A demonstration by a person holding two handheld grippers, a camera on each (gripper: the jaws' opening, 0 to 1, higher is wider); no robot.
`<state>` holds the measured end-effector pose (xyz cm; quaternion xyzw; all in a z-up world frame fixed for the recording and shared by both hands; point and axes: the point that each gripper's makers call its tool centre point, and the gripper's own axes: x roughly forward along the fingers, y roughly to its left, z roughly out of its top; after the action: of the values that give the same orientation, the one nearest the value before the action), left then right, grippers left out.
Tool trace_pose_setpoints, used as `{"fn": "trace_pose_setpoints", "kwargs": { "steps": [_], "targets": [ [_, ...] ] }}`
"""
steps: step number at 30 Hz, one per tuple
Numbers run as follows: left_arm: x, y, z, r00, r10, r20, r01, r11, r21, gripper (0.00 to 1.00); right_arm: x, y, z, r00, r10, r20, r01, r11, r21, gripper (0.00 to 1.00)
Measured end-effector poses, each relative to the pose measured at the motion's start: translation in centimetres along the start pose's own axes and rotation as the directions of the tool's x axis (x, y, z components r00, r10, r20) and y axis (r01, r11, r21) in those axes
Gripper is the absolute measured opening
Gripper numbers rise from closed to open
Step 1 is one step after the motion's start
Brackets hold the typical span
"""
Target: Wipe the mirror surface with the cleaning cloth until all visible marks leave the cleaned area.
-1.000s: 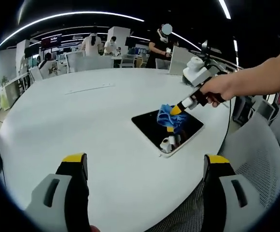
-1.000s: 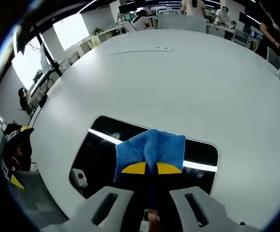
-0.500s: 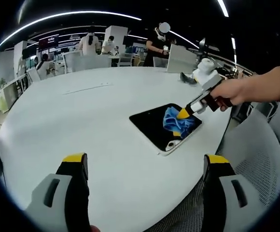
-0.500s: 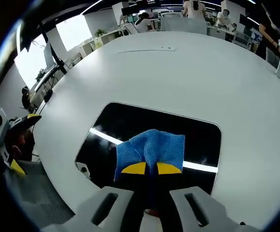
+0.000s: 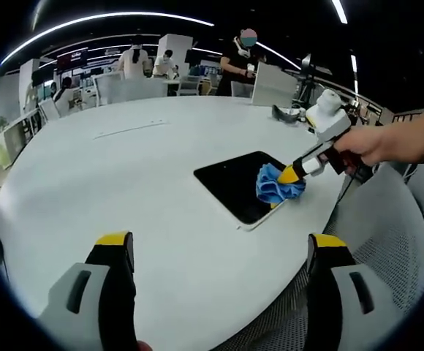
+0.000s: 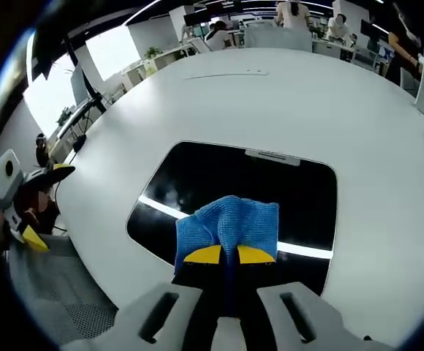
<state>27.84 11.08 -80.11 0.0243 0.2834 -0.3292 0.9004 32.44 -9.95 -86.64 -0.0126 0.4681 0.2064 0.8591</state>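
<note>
The mirror [image 5: 234, 181], a dark rounded rectangle, lies flat on the white round table [image 5: 124, 175] near its right edge. A hand holds my right gripper [image 5: 292, 175], which is shut on the blue cleaning cloth [image 5: 276, 187] and presses it on the mirror's corner by the table's rim. In the right gripper view the cloth [image 6: 228, 221] bunches over the yellow tips of the right gripper [image 6: 229, 254], at the near edge of the mirror [image 6: 248, 179]. A faint smudge [image 6: 169, 196] shows left of the cloth. My left gripper [image 5: 219, 247] hovers open over the table, apart from the mirror.
A grey mesh chair [image 5: 387, 241] stands beside the table at the right. A thin strip [image 5: 135, 130] lies on the far side of the table. A dark object [image 5: 286, 113] and a white panel [image 5: 274, 84] sit at the far rim. People and desks are behind.
The right gripper has dragged the cloth across the mirror toward the corner nearest the table's rim. The left gripper has stayed open and almost still.
</note>
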Motion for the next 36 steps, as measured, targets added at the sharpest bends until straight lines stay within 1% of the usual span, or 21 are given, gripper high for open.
{"fn": "trace_pose_setpoints", "kwargs": {
  "steps": [8, 14, 16, 18, 19, 31, 36],
  "targets": [
    [0.0, -0.1, -0.2, 1.000, -0.005, -0.009, 0.005, 1.000, -0.001, 0.98, -0.6, 0.6, -1.0, 1.000, 0.019, 0.007, -0.019, 1.000, 0.016, 0.00],
    [0.0, -0.1, -0.3, 1.000, -0.006, -0.016, 0.006, 1.000, -0.004, 0.98, -0.7, 0.7, -1.2, 1.000, 0.025, 0.017, -0.025, 1.000, 0.011, 0.00],
    [0.0, -0.1, -0.4, 1.000, -0.008, -0.019, 0.008, 1.000, 0.008, 0.98, -0.8, 0.8, -1.3, 0.999, 0.028, 0.016, -0.028, 1.000, 0.014, 0.00],
    [0.1, -0.1, -0.8, 0.999, -0.005, -0.040, 0.006, 0.999, 0.031, 0.97, -0.9, 0.9, -1.5, 0.999, 0.034, 0.015, -0.034, 0.999, 0.016, 0.00],
    [0.1, -0.2, -0.8, 0.999, -0.007, -0.040, 0.008, 0.999, 0.031, 0.97, -0.9, 0.9, -1.5, 0.999, 0.037, 0.013, -0.037, 0.999, 0.018, 0.00],
    [0.2, -0.3, -0.9, 0.999, -0.013, -0.052, 0.015, 0.999, 0.038, 0.96, -0.8, 0.9, -1.5, 0.998, 0.058, 0.015, -0.058, 0.998, 0.012, 0.00],
    [0.2, -0.3, -1.0, 0.998, -0.013, -0.055, 0.015, 0.999, 0.038, 0.96, -0.9, 0.9, -1.4, 0.998, 0.068, 0.011, -0.069, 0.997, 0.026, 0.00]
  ]
}}
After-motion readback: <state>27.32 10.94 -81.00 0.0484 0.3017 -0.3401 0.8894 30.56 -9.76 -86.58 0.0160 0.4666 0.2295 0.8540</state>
